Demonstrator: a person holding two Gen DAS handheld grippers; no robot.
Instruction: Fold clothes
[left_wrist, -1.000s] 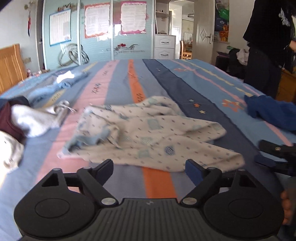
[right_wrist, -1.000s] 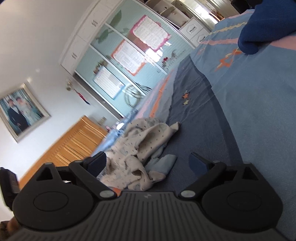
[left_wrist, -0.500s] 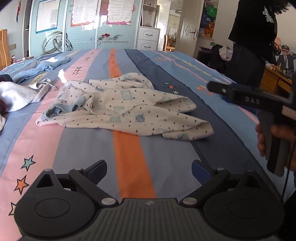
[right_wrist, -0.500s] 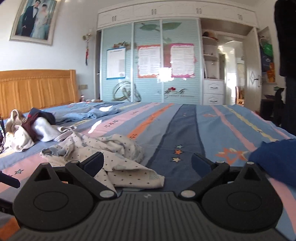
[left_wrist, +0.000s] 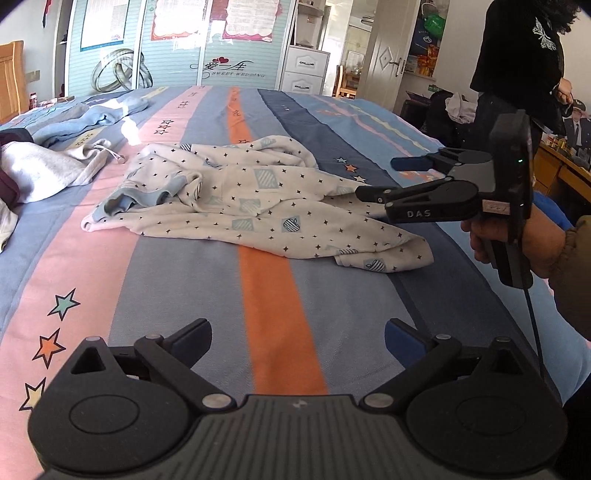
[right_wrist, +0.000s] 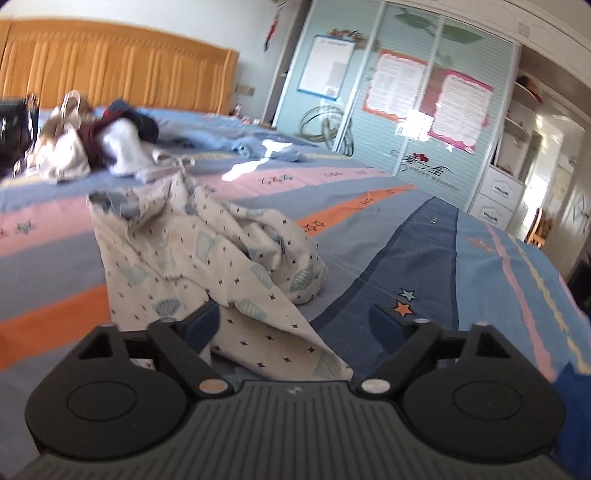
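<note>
Right claw (left_wrist: 376, 177): jaws apart, holding nothing. In the left wrist view it enters from the right of the frame, its lower finger hovering over the right-hand edge of the patterned garment (left_wrist: 251, 206). In the right wrist view the claw (right_wrist: 295, 325) is low over the bed, a flap of the garment (right_wrist: 207, 266) lying between and below its fingers; whether a pad touches cloth cannot be told.

Left claw (left_wrist: 297, 338): jaws apart, empty, set back at the bottom of the frame over bare bedspread, well short of the garment's near hem.

Step in hand, by judgement: approach for the first grasp. The garment is crumpled, not spread, and no fold is yet made; the task stands at its start.

Next move, by judgement: the right claw must close on a single edge or corner at the garment's right end, the left claw must reach the collar end at centre left, and the two then draw the cloth flat. Soft, bunched cloth invites a pinch through several layers.

Surface: a bed (left_wrist: 273, 295) with a striped spread in pink, grey-blue, orange and navy, with printed stars. More clothes (left_wrist: 48, 170) lie heaped at the left edge.

Room: sliding wardrobe doors (left_wrist: 173, 44) with posters across the top, a white drawer unit (left_wrist: 304, 70) beside them, a wooden headboard (right_wrist: 110, 70), and a standing person in black (left_wrist: 517, 66) at upper right.
</note>
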